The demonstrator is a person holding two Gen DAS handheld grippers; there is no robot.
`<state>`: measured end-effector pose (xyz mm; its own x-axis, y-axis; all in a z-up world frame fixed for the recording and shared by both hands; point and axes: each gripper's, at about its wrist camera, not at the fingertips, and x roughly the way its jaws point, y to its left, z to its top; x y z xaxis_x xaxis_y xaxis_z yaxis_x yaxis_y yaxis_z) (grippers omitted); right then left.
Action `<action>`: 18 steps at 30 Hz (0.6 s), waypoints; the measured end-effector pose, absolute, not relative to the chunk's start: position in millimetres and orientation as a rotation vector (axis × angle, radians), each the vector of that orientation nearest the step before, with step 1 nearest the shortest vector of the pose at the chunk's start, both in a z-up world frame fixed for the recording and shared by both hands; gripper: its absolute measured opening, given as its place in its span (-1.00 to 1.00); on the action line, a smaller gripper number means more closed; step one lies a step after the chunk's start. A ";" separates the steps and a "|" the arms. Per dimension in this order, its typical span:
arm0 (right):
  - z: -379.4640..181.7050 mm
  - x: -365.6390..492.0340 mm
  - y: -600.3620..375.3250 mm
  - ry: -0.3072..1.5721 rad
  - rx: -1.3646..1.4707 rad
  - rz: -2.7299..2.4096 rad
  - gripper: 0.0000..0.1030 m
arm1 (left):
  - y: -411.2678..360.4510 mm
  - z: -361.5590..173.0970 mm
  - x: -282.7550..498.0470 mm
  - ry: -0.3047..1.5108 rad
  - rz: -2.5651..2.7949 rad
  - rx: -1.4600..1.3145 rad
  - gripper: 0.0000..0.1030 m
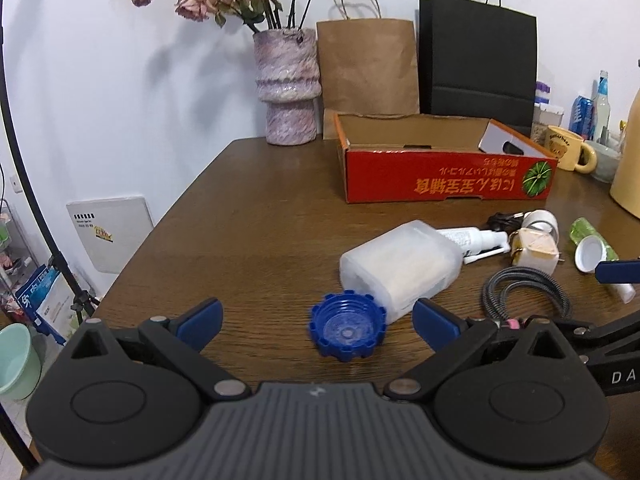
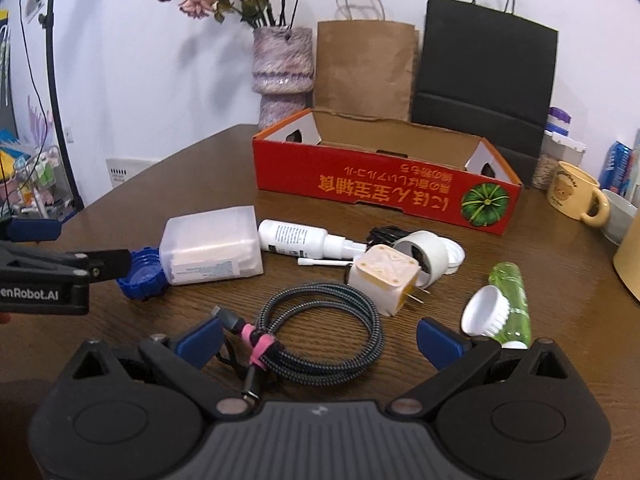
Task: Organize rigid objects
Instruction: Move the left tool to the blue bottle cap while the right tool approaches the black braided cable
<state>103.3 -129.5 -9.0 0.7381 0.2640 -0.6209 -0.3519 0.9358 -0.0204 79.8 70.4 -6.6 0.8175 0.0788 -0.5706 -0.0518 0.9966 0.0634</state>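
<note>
My left gripper (image 1: 318, 322) has its fingers spread wide and holds nothing; the blue cap (image 1: 347, 326) lies on the tabletop (image 1: 256, 216) between the finger tips, touching neither. Just behind the cap, and touching it, the cloudy plastic jar (image 1: 400, 266) lies on its side. In the right wrist view the left gripper's fingers (image 2: 34, 230) reach in from the left edge, flanking the same cap.

Moving right, the white spray bottle (image 2: 294, 237) lies on its side just beside the jar, its nozzle pointing right toward the roll of white tape (image 2: 424, 256). In front of the tape sits the white plug adapter (image 2: 386, 280), prongs pointing right. Nearer me, the coiled braided cable (image 2: 320, 334) (bound with a pink tie) lies between the fingers of my right gripper (image 2: 320, 342), which are likewise wide apart and empty. Further right, a green bottle (image 2: 514, 300) lies on its side with a white cap (image 2: 486, 316) resting against it.

At the back, the red cardboard box (image 2: 384, 188) stands open; I can see nothing of the task's items inside it. Behind it stand a vase (image 2: 282, 74) of dried flowers, a brown paper bag (image 2: 364, 68) and a black paper bag (image 2: 486, 66). A yellow mug (image 2: 574, 196) sits at far right.
</note>
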 end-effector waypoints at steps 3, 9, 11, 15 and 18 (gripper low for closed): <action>-12.4 109.8 -124.3 0.676 -0.158 0.349 1.00 | 75.0 -9.3 83.2 0.626 0.071 0.048 1.00; -22.6 120.2 -117.3 0.719 -0.225 0.355 1.00 | 79.5 -15.6 92.4 0.677 0.053 0.064 1.00; -25.9 123.9 -117.2 0.731 -0.230 0.350 1.00 | 81.0 -18.3 95.3 0.693 0.039 0.064 1.00; -32.5 135.0 -117.9 0.759 -0.218 0.349 1.00 | 81.7 -23.2 103.8 0.718 0.021 0.068 1.00; -34.9 140.4 -118.0 0.768 -0.194 0.363 1.00 | 80.8 -27.0 109.3 0.733 0.010 0.079 1.00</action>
